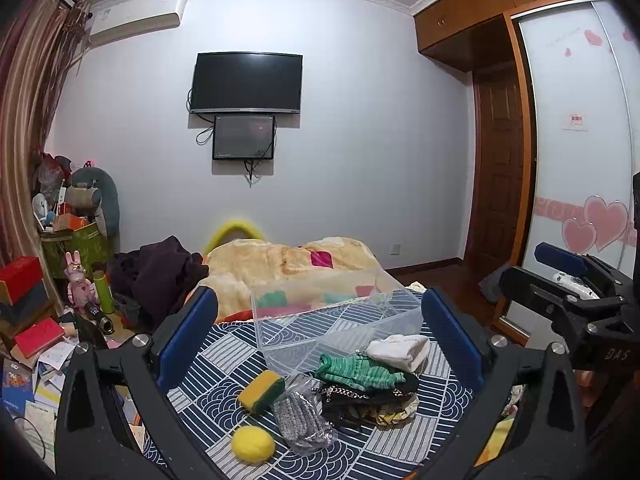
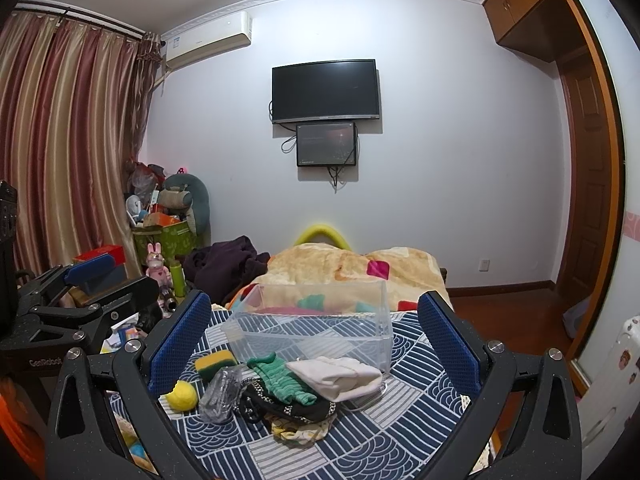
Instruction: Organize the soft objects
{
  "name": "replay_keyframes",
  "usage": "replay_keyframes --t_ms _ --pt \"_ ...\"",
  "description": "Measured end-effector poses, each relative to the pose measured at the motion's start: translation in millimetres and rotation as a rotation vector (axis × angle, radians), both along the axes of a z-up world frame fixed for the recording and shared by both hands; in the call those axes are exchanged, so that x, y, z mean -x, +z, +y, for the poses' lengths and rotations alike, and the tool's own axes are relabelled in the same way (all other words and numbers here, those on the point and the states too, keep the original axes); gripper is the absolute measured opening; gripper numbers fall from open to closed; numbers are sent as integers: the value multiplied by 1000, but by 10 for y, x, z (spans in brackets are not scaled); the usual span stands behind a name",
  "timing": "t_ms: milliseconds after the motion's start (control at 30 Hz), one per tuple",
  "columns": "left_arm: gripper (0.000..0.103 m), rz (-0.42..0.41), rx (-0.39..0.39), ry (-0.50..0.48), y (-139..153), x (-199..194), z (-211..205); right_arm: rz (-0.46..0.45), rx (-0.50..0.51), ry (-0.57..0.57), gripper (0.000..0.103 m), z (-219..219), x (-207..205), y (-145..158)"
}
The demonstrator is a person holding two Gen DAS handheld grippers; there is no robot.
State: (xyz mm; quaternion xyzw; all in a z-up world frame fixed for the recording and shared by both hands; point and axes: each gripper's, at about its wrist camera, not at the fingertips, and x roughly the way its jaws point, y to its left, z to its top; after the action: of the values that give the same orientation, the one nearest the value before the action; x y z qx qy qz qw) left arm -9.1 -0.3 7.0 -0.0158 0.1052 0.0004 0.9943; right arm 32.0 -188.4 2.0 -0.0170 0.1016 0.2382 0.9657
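A clear plastic bin (image 1: 280, 344) (image 2: 372, 344) stands empty on the blue patterned bedspread. In front of it lie a white sock (image 1: 400, 350) (image 2: 340, 376), green knit socks (image 1: 356, 372) (image 2: 284, 380), a dark patterned cloth pile (image 1: 368, 400) (image 2: 288, 406), a bagged grey knit item (image 1: 300, 416) (image 2: 220, 394), a yellow-green sponge (image 1: 262, 390) (image 2: 216, 363) and a yellow ball (image 1: 253, 443) (image 2: 182, 396). My left gripper (image 1: 320, 332) is open above them, empty. My right gripper (image 2: 316, 332) is open, empty, and also shows in the left wrist view (image 1: 568, 280).
A beige blanket (image 1: 292, 268) (image 2: 352, 268) and dark clothes (image 1: 160, 276) (image 2: 228, 268) lie behind the bin. Books, boxes and toys clutter the floor at left (image 1: 36, 320). A wardrobe (image 1: 580, 140) and wooden floor are at right.
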Motion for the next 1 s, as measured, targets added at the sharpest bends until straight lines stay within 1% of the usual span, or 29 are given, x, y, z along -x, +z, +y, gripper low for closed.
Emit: replay_keyframes --t_ms 333,533,567,767,867,900,1000 --pt "103 12 9 -8 -21 -21 15 4 0 -2 103 -1 -8 -10" --pt "103 39 6 -2 -99 -107 57 27 15 -4 103 4 -75 -110" --pt "103 55 8 -4 -136 -148 77 33 20 -5 103 3 -96 -137" --pt "103 140 19 0 -378 -389 211 122 47 -3 103 3 -345 -391" --pt "103 173 16 12 -511 -497 272 180 53 4 99 5 -499 -539" --pt "102 191 15 18 -567 -555 304 201 55 10 97 10 -554 -591" --pt "90 241 13 33 -712 -706 409 250 60 22 93 7 -655 -693"
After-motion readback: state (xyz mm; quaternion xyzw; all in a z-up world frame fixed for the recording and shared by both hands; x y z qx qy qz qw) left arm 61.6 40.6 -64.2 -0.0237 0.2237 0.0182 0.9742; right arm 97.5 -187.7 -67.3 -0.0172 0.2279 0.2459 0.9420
